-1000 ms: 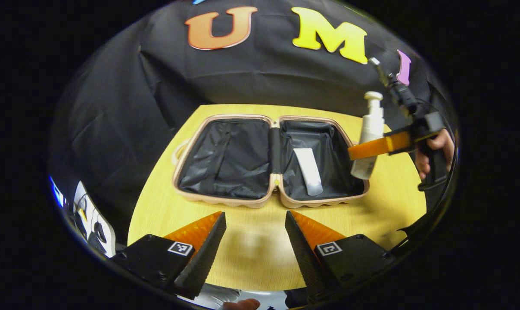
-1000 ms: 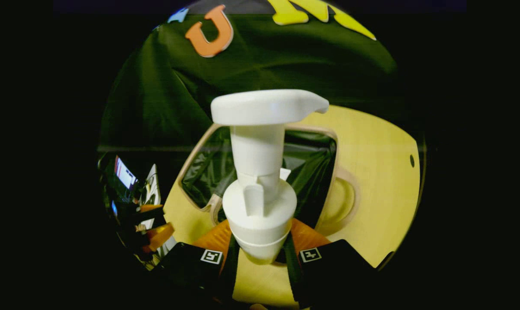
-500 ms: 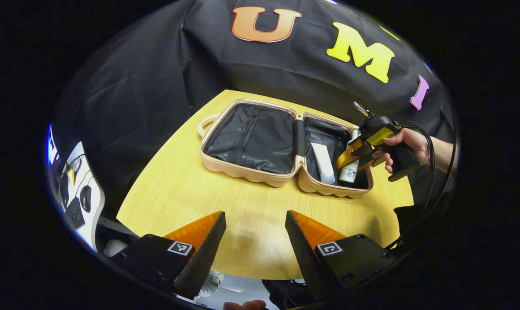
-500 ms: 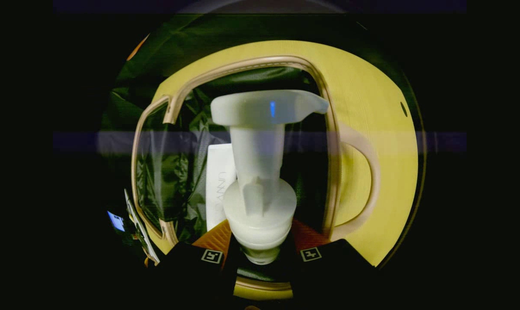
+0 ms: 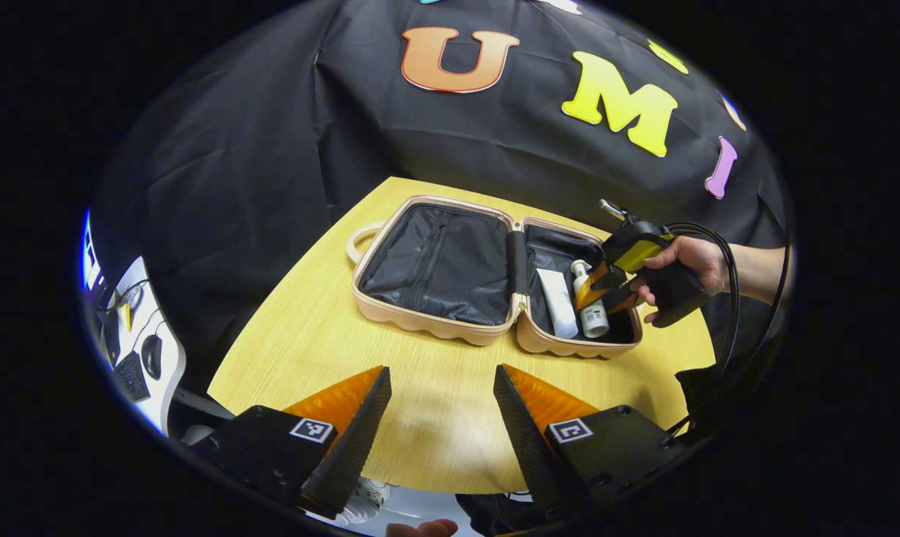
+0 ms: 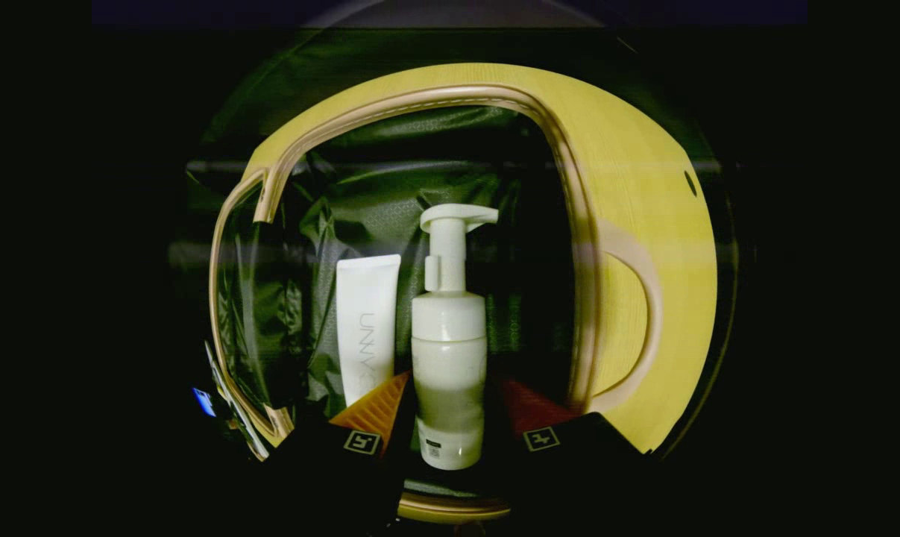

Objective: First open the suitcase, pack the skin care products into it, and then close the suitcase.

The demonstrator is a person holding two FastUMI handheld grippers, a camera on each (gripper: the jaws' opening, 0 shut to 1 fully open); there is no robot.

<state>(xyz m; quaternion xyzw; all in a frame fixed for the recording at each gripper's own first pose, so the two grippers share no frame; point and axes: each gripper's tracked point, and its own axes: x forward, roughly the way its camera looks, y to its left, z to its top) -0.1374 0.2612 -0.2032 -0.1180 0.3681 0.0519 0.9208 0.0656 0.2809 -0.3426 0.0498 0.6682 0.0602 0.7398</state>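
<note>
A beige suitcase point(image 5: 435, 324) with black lining lies open flat on the wooden table. Its right half holds a flat white tube point(image 5: 559, 302) and a white pump bottle point(image 5: 590, 309) lying side by side. In the right gripper view the tube point(image 6: 366, 321) is left of the bottle point(image 6: 450, 335), pump end pointing away. My right gripper point(image 6: 453, 380) hovers over the bottle's base, open, with a slim gap on each side. From the left gripper view a hand holds it point(image 5: 606, 287) above that half. My left gripper point(image 5: 442, 388) stands open over the table's near edge, holding nothing.
The suitcase's left half point(image 5: 435, 261) has only lining and a mesh pocket. Its carry handle point(image 6: 628, 313) lies on the table point(image 5: 308, 350) beside the rim. A black cable point(image 5: 729, 298) trails from the right gripper. A white desk with devices point(image 5: 133, 335) sits low at left.
The right gripper carried the pump bottle down into the suitcase's right half, laid it beside the tube, opened and drew back. The left gripper pulled back a little.
</note>
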